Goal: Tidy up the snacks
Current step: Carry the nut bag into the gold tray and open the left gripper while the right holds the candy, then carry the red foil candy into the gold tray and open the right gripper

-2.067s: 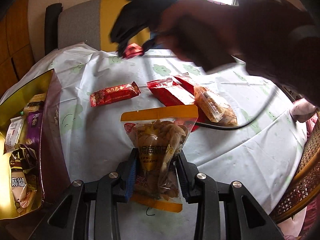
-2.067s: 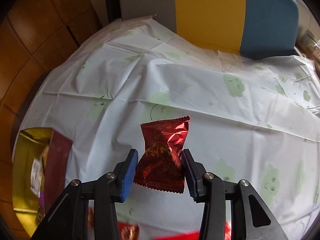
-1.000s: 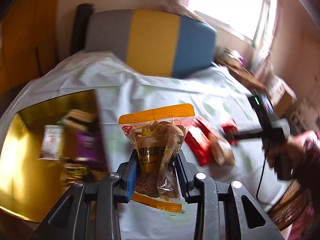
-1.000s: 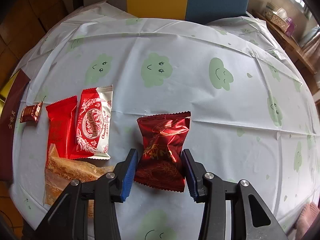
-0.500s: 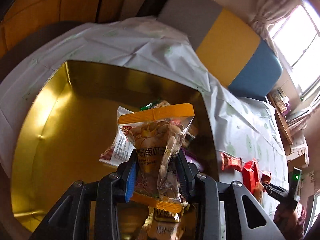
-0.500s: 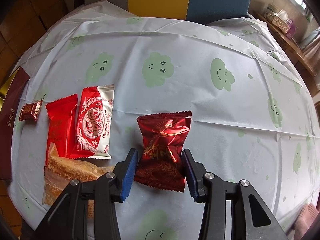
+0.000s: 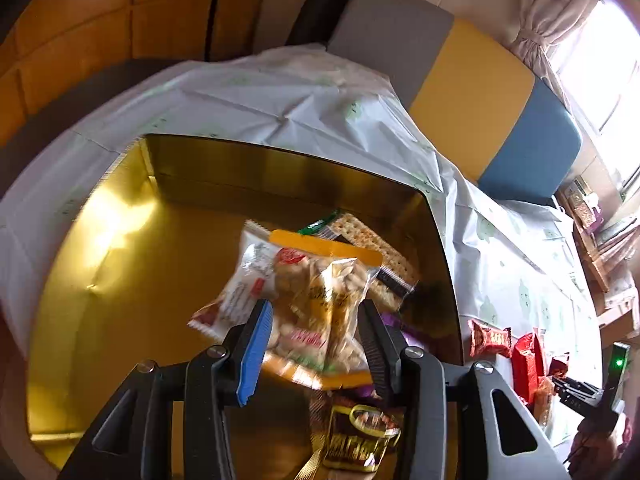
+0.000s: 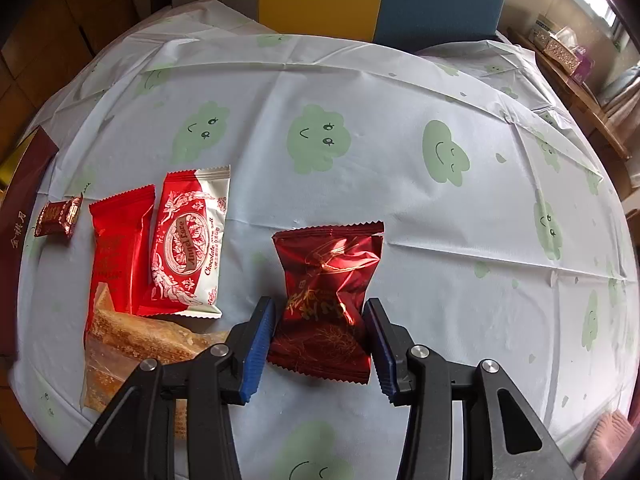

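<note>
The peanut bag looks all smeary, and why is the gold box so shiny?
Left wrist view: the peanut bag is motion-blurred between the left gripper's open fingers, and window light glares off the gold box. Right wrist view: the dark red packet looks sharp, with small glints on its foil.

A white tablecloth (image 8: pixel 400 208) with green smiley clouds is covering the desk. A grey, yellow and blue chair (image 7: pixel 472 80) is standing behind it. A curtain (image 7: pixel 548 12) is hanging by the window.
</note>
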